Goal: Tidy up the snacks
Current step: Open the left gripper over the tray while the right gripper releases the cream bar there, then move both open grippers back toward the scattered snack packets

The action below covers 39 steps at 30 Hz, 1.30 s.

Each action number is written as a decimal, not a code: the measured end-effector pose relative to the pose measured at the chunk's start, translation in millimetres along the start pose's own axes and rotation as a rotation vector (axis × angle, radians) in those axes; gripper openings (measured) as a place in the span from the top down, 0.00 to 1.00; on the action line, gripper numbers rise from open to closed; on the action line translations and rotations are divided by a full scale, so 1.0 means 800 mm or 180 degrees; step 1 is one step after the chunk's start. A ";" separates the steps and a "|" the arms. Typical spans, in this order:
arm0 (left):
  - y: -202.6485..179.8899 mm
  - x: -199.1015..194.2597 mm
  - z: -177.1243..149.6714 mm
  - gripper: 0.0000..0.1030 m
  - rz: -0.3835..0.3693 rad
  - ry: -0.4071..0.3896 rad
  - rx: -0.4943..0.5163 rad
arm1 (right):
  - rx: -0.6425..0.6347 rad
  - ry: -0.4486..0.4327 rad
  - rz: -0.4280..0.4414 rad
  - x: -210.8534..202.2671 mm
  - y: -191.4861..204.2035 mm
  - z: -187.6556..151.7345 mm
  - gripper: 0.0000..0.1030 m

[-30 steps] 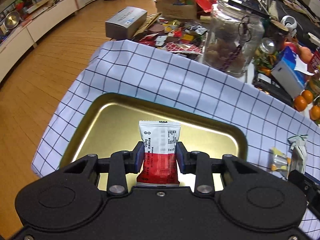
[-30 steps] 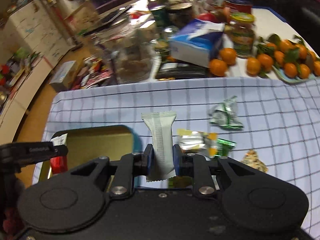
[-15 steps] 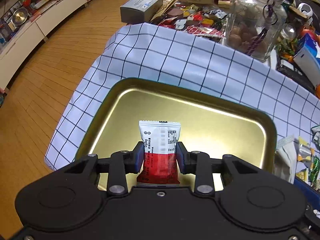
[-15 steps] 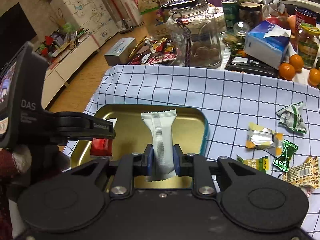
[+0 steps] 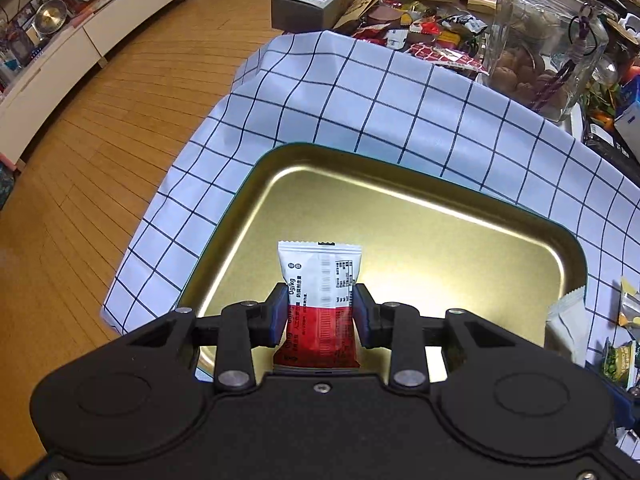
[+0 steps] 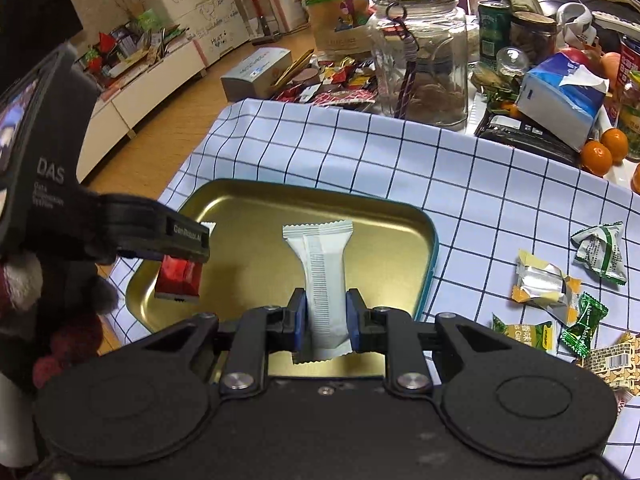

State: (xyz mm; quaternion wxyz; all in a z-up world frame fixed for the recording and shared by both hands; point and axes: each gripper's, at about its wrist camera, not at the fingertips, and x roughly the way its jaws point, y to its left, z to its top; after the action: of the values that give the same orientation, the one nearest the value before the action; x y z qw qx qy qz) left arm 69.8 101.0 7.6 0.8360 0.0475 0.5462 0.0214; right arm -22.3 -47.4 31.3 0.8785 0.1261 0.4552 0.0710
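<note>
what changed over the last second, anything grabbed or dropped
Both grippers moved in over the gold tray. The right gripper swung from above the loose candies to above the tray, beside the left gripper. Nothing grabbed or dropped: the left still clamps the red-and-white packet, the right the white bar. The tray still holds nothing.

A checked cloth (image 6: pixel 460 168) covers the tabletop, bearing a gold tray (image 6: pixel 400 216) at centre, loose wrapped candies (image 6: pixel 544 284) at the right, and a glass jar (image 6: pixel 424 60) past its upper edge.
</note>
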 end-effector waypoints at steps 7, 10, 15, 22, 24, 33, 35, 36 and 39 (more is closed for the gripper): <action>0.005 0.004 0.001 0.56 -0.0030 0.0037 -0.0050 | -0.0086 0.0004 0.0021 0.002 0.009 -0.003 0.78; 0.006 -0.001 0.002 0.55 -0.0058 -0.0029 -0.0071 | -0.0090 -0.0018 0.0046 0.000 0.010 -0.002 0.78; 0.003 -0.006 0.003 0.55 -0.0007 -0.0128 -0.0036 | -0.0133 -0.0081 0.0060 -0.004 0.012 -0.002 0.76; -0.001 -0.002 0.001 0.55 -0.0015 -0.0092 -0.0006 | -0.0103 -0.0072 0.0036 -0.003 0.010 0.000 0.74; -0.003 -0.002 0.000 0.55 -0.0023 -0.0080 0.0006 | -0.0079 -0.0078 0.0029 -0.004 0.008 0.000 0.74; -0.023 -0.007 -0.002 0.55 -0.0113 -0.0051 0.0104 | 0.0045 -0.0058 -0.0073 -0.006 -0.005 0.002 0.69; -0.031 -0.010 -0.002 0.55 -0.0154 -0.0062 0.0141 | 0.0071 -0.0055 -0.0116 -0.008 -0.010 0.002 0.68; -0.037 -0.012 -0.002 0.55 -0.0171 -0.0075 0.0172 | 0.0077 -0.0055 -0.0141 -0.009 -0.013 0.002 0.68; -0.053 -0.018 -0.003 0.55 -0.0224 -0.0103 0.0282 | 0.0101 -0.0047 -0.0226 -0.012 -0.024 -0.001 0.66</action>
State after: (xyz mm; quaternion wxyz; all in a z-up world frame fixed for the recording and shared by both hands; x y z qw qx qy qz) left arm 60.9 57.9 15.0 0.8420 0.0656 0.5345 -0.0330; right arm -28.3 -67.9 33.4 0.8818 0.1243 0.4539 0.0315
